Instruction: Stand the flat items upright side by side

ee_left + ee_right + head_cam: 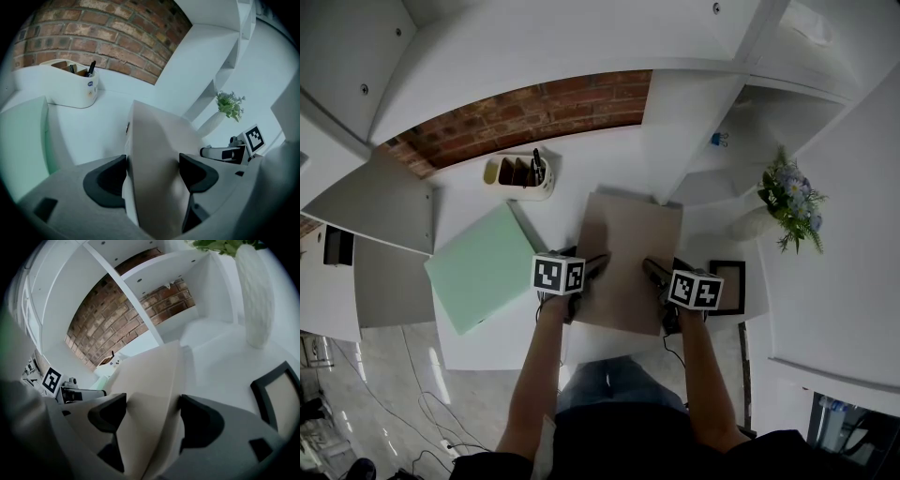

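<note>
left claw (152, 177) | beige folder (157, 136) between pads (105, 180) (right claw (150, 420) likewise)

Beige folder (630, 234): we found its near edge covered by the left gripper (598, 262) and the right gripper (652, 269). Whether the right pads pressed on it, we could not tell.
Black frame (741, 286): partly behind the right gripper.
Green folder (21, 140): cut by the left gripper view's rim.
Pen holder (520, 174): contents too small to name.
Vase (255, 296): top cropped.
</note>
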`<control>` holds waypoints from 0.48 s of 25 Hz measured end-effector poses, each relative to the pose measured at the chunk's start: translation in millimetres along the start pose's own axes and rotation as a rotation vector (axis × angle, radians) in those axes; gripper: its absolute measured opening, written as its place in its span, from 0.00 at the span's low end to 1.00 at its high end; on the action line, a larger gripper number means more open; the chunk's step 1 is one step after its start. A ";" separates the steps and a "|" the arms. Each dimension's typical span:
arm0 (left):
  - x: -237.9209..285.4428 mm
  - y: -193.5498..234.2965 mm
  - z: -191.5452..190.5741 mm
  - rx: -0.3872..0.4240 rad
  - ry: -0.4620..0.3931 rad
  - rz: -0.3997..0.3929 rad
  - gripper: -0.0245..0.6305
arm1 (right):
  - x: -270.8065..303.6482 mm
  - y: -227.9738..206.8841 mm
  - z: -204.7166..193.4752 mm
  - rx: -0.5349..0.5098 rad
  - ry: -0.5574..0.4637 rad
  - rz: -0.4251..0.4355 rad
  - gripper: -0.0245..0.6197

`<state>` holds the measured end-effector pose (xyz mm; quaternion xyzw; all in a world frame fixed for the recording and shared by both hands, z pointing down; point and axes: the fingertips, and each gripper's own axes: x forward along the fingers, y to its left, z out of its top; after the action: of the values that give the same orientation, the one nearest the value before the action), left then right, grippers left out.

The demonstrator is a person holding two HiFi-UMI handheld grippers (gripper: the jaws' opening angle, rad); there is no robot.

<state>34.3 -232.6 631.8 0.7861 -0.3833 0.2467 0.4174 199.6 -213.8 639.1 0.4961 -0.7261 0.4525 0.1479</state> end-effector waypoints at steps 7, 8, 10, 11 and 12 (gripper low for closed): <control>-5.7 -5.5 0.5 0.029 -0.019 0.036 0.53 | -6.8 5.5 -0.9 -0.017 0.005 -0.031 0.57; -8.7 -7.5 1.8 0.039 -0.027 0.040 0.53 | -9.7 8.1 0.7 -0.028 -0.006 -0.031 0.56; -17.3 -12.8 7.1 0.063 -0.056 0.048 0.53 | -16.4 16.1 6.7 -0.058 -0.040 -0.023 0.56; -23.0 -16.0 11.1 0.076 -0.078 0.053 0.53 | -20.8 21.1 11.4 -0.078 -0.061 -0.019 0.57; -29.4 -19.4 15.8 0.089 -0.103 0.057 0.53 | -25.9 26.1 17.0 -0.100 -0.083 -0.018 0.56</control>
<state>33.9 -227.4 593.5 0.8044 -0.4150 0.2346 0.3545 193.3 -209.7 599.3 0.5130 -0.7489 0.3931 0.1463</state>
